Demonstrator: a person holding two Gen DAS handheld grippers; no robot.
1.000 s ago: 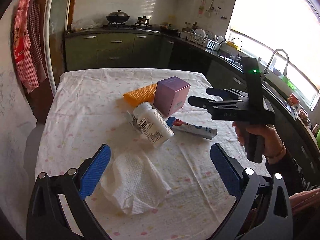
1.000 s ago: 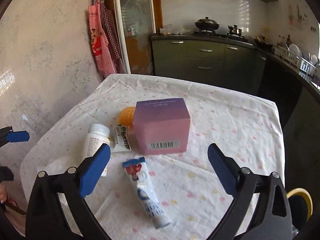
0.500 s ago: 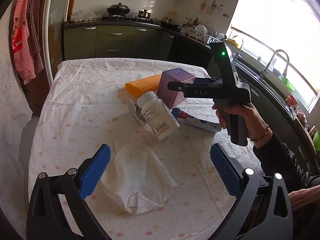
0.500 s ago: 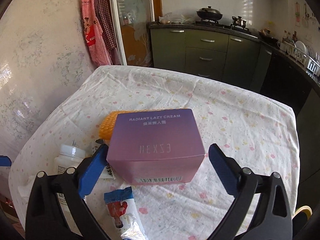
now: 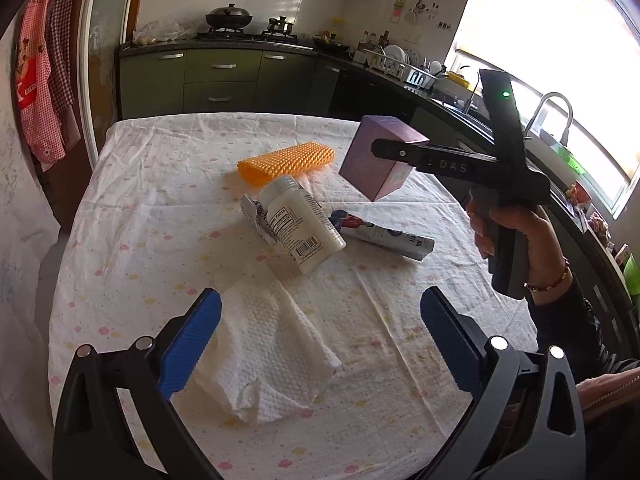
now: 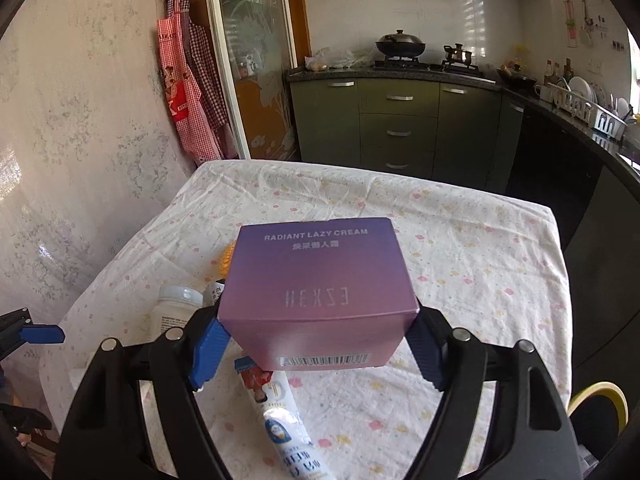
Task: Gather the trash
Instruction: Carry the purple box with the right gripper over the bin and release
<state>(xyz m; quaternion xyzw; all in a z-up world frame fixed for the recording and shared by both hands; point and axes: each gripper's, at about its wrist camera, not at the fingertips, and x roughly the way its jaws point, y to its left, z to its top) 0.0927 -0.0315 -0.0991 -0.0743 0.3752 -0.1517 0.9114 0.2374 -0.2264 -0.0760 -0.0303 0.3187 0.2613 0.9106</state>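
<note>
A purple cream box [image 6: 320,280] hangs above the table, and my right gripper [image 6: 318,344] is shut on it, blue pads pressed on both sides. The left wrist view shows the same box [image 5: 376,164] lifted clear of the cloth. My left gripper [image 5: 320,308] is open, low over a crumpled white paper towel [image 5: 272,344]. On the table lie a white pill bottle [image 5: 298,222] on its side, a foil sachet [image 5: 252,212] partly under it, a toothpaste tube [image 5: 388,236] and an orange bumpy pad [image 5: 286,162].
The table [image 5: 160,184] wears a white flowered cloth and stands against a pale wall [image 6: 80,160] on its left. Dark green kitchen cabinets [image 5: 220,80] run behind and along the right, with a sink tap [image 5: 554,108]. A yellow-rimmed round thing [image 6: 596,394] sits below the table's right edge.
My right gripper came forward around the purple box, shut on it and raised it off the cloth. The left gripper stayed open over the paper towel.
</note>
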